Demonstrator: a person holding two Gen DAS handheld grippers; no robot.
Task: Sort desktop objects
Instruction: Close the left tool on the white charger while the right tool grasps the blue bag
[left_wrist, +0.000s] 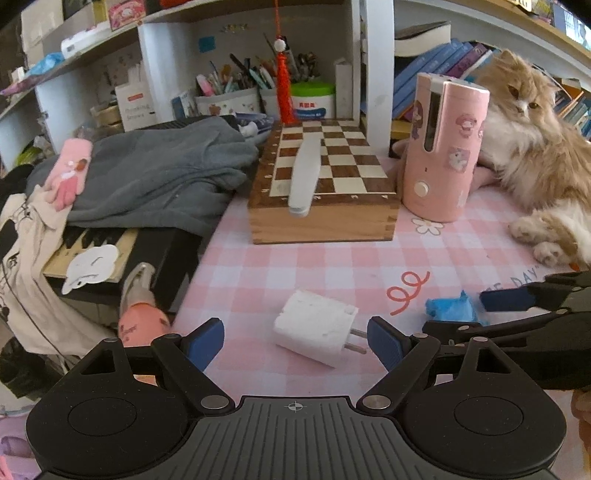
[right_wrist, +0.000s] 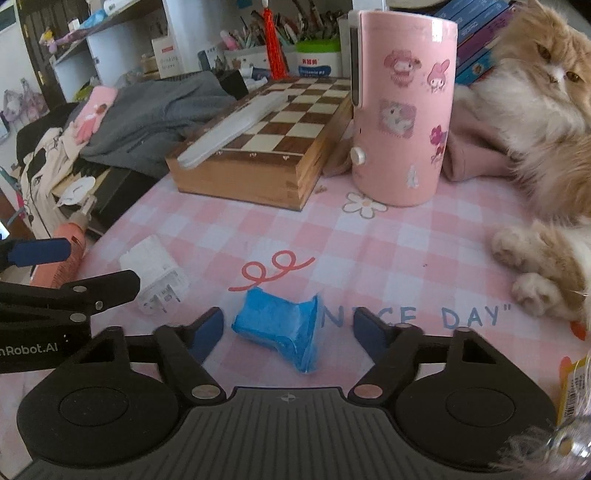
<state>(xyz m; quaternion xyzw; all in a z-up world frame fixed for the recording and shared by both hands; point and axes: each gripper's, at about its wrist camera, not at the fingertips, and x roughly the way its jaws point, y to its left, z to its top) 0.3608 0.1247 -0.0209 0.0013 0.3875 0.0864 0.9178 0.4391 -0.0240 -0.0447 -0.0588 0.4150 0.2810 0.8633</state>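
Note:
A white charger plug (left_wrist: 314, 334) lies on its side on the pink checked table mat (left_wrist: 295, 258), prongs pointing right. My left gripper (left_wrist: 295, 338) stands open around it, with one blue pad on each side and neither touching. A crumpled blue wrapper (right_wrist: 279, 326) lies just to the right of the plug (right_wrist: 155, 275). My right gripper (right_wrist: 289, 326) straddles the wrapper, and gaps show between its pads and the wrapper. In the left wrist view the right gripper's fingers (left_wrist: 506, 300) reach in from the right beside the blue wrapper (left_wrist: 450, 308).
A wooden chessboard box (left_wrist: 325, 184) with a grey-white case on it stands behind, and a pink stickered cylinder (left_wrist: 439, 151) beside it. A long-haired cat (left_wrist: 535, 147) lies at the right, paws on the mat. Grey clothing (left_wrist: 155, 173) and a pink bottle (left_wrist: 142, 317) crowd the left.

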